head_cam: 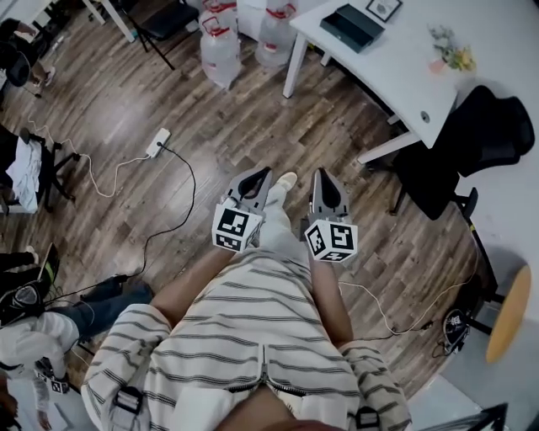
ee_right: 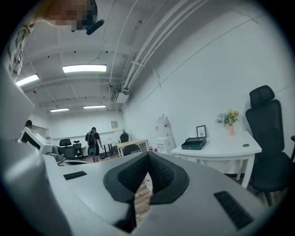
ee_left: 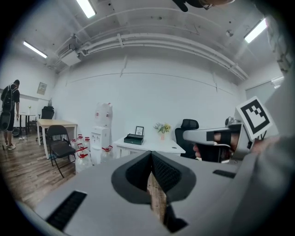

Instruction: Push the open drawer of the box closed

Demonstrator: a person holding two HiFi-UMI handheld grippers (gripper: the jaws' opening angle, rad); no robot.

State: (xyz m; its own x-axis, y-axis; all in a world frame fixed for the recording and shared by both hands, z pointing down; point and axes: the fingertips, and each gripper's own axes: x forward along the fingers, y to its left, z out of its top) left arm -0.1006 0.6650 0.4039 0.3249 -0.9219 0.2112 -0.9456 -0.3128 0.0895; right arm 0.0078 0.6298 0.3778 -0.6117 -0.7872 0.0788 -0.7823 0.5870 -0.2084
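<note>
The dark flat box sits near the end of the white table, well apart from both grippers. It is too small in every view to tell how its drawer stands. Beside it on the table are a small picture frame and, farther along, a little vase of yellow flowers. A black office chair is pushed up against the table's side, and large water bottles with red caps stand on the wooden floor past the table's end. A white power strip lies on the floor with its cable trailing away. The person in the striped shirt stands out on the open floor, holding both tools side by side in front of the chest and pointed towards the table. The left hand-held gripper has its jaws pressed together at the tips with nothing between them. The right hand-held gripper is the same, jaws closed on nothing. Far across the room, another person with a backpack stands among desks.
</note>
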